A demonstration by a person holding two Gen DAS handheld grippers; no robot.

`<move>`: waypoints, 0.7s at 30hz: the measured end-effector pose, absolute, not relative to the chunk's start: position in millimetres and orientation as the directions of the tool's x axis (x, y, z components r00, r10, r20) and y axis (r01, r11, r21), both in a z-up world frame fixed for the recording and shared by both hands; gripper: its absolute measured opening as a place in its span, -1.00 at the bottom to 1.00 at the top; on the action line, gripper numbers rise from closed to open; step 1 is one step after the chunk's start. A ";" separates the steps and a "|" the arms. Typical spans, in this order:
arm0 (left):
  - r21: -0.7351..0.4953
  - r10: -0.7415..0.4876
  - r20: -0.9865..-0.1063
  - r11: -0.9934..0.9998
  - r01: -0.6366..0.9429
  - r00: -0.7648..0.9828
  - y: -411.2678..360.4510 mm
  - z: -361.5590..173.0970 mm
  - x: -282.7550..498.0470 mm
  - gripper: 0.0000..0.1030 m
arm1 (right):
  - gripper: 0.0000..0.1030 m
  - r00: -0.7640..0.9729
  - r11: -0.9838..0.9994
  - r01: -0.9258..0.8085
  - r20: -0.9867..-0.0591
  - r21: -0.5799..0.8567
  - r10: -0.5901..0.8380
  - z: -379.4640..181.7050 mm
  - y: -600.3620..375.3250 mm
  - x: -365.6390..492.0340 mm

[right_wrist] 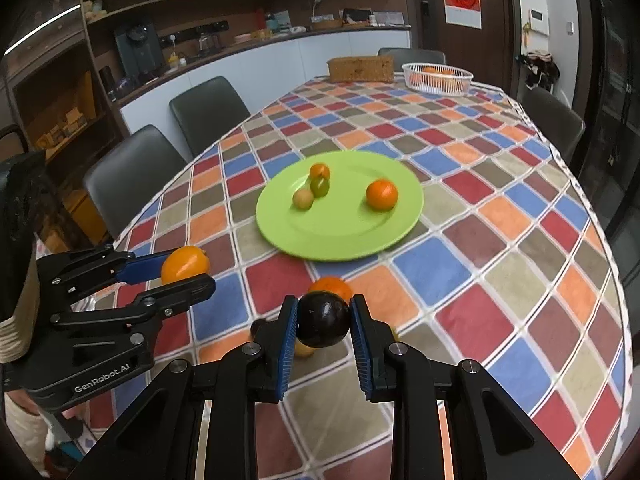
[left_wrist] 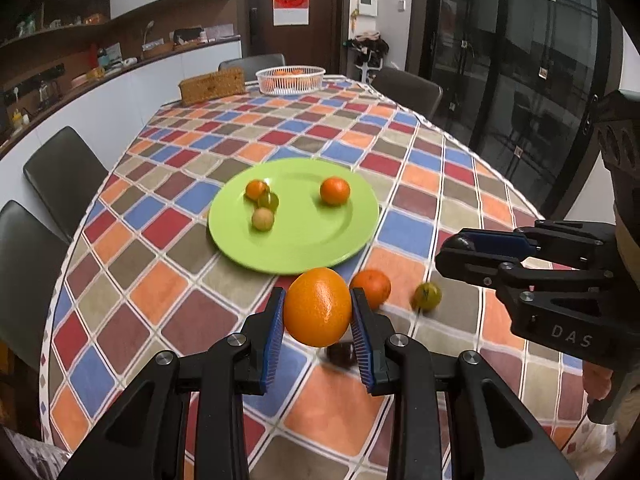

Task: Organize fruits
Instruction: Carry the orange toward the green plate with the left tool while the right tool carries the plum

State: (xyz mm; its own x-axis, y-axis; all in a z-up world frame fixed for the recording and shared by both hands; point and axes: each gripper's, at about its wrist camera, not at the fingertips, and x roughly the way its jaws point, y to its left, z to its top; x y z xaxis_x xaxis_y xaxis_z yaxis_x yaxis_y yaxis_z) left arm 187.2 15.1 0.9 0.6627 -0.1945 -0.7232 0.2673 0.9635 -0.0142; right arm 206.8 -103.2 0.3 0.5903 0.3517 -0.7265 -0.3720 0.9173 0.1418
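My left tongs [left_wrist: 318, 308] grip an orange [left_wrist: 318, 306]; right tongs [right_wrist: 324, 320] grip a dark fruit [right_wrist: 323, 319], kind unclear. Green plate [left_wrist: 320, 248] holds four small fruits.

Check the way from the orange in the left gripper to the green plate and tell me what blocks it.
Nothing visible blocks it. The left gripper holds the large orange above the tablecloth, just short of the green plate's near rim. The plate's near half is bare; its four small fruits sit toward the far side.

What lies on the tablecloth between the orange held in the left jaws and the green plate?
Nothing: in the left wrist view only bare checked tablecloth separates the held orange from the green plate's near rim; a smaller orange sits off to the right.
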 end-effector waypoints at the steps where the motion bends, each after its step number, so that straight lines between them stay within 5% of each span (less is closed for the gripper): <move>1: -0.012 -0.192 -0.718 0.965 0.264 0.669 14.2 4.1 190.6 -0.39 | -0.47 0.594 0.917 -0.374 -0.724 0.138 0.351 2.5 -103.4 209.2; 21: -0.061 -0.210 -0.716 0.969 0.239 0.666 11.7 8.8 266.1 -0.39 | -0.47 0.581 0.895 -0.430 -0.722 0.120 0.376 17.6 -93.1 295.9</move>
